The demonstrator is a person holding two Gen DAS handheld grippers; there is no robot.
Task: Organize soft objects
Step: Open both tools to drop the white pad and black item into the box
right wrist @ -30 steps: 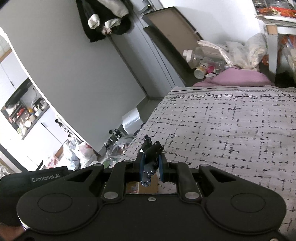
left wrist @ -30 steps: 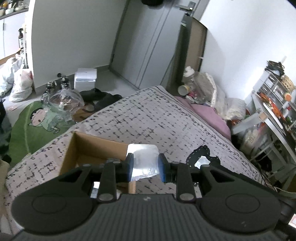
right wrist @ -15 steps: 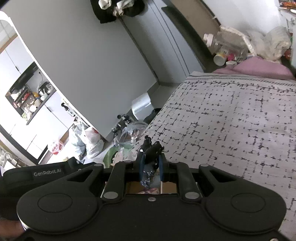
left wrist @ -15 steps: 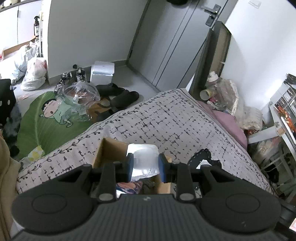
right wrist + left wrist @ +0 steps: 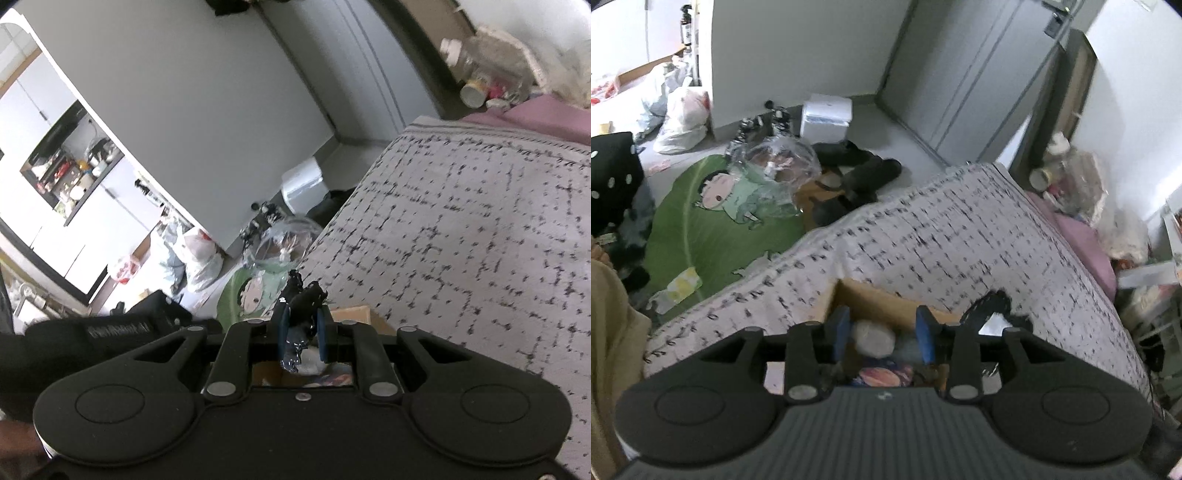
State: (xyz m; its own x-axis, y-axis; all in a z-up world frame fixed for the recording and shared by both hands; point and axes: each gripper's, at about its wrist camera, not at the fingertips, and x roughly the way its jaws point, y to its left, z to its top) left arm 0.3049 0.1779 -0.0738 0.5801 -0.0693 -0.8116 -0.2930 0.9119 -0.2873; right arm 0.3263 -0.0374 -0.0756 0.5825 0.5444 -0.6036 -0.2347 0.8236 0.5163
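Note:
A brown cardboard box (image 5: 882,299) sits on the patterned bedspread (image 5: 960,243) and holds several soft items, among them a grey-white bundle (image 5: 873,338) and a colourful packet (image 5: 882,376). My left gripper (image 5: 882,332) is open and empty just above the box. A black lacy piece (image 5: 988,306) lies on the bed to the right of the box. My right gripper (image 5: 303,332) is shut on a black lacy fabric item (image 5: 301,306) and holds it over the box (image 5: 351,314).
The bed's left edge drops to a floor with a green cartoon cushion (image 5: 713,229), a clear plastic bag (image 5: 775,166), black shoes (image 5: 864,173), a white box (image 5: 825,118) and white bags (image 5: 679,122). A pink pillow (image 5: 1082,247) lies at the bed's far right.
My left gripper opened and let go of the silvery white packet, which is no longer between its fingers. Both grippers moved over the box. The right gripper kept its hold.

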